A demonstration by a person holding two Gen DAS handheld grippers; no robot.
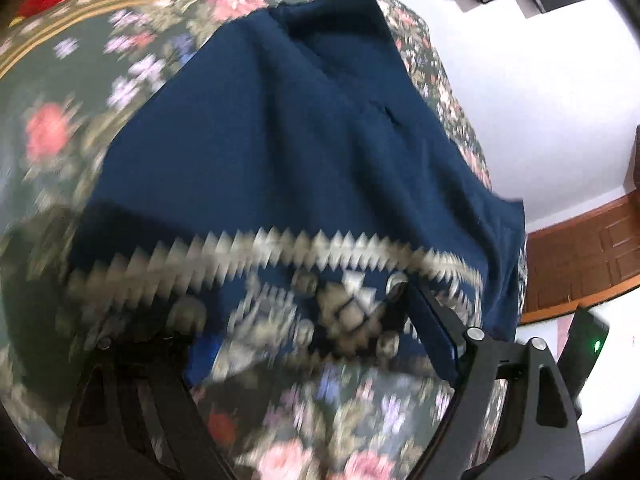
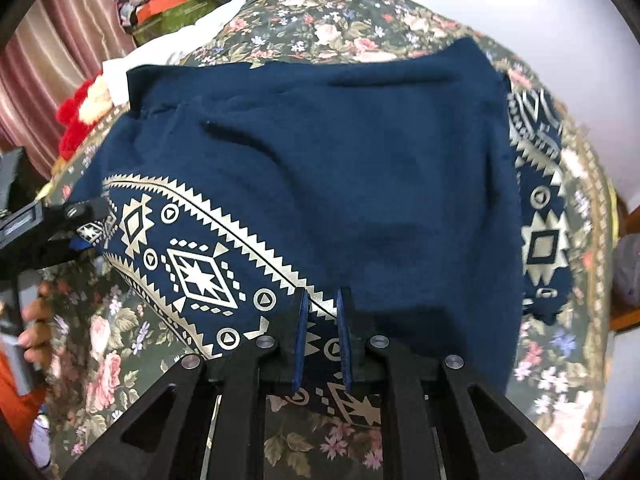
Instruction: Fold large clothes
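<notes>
A large navy garment with a cream geometric border lies spread on the floral bedspread. In the left wrist view my left gripper stands wide open over the blurred patterned border, which lies between its fingers with no pad pressing on it. In the right wrist view the same garment fills the middle. My right gripper is shut on its patterned hem at the near edge. My left gripper shows at the far left, at the border's corner, with a person's hand below it.
The bedspread extends past the garment on all sides. Red fabric and white cloth lie at the back left, with a pile of items behind and a pink curtain. A wooden door and white floor lie beyond the bed's edge.
</notes>
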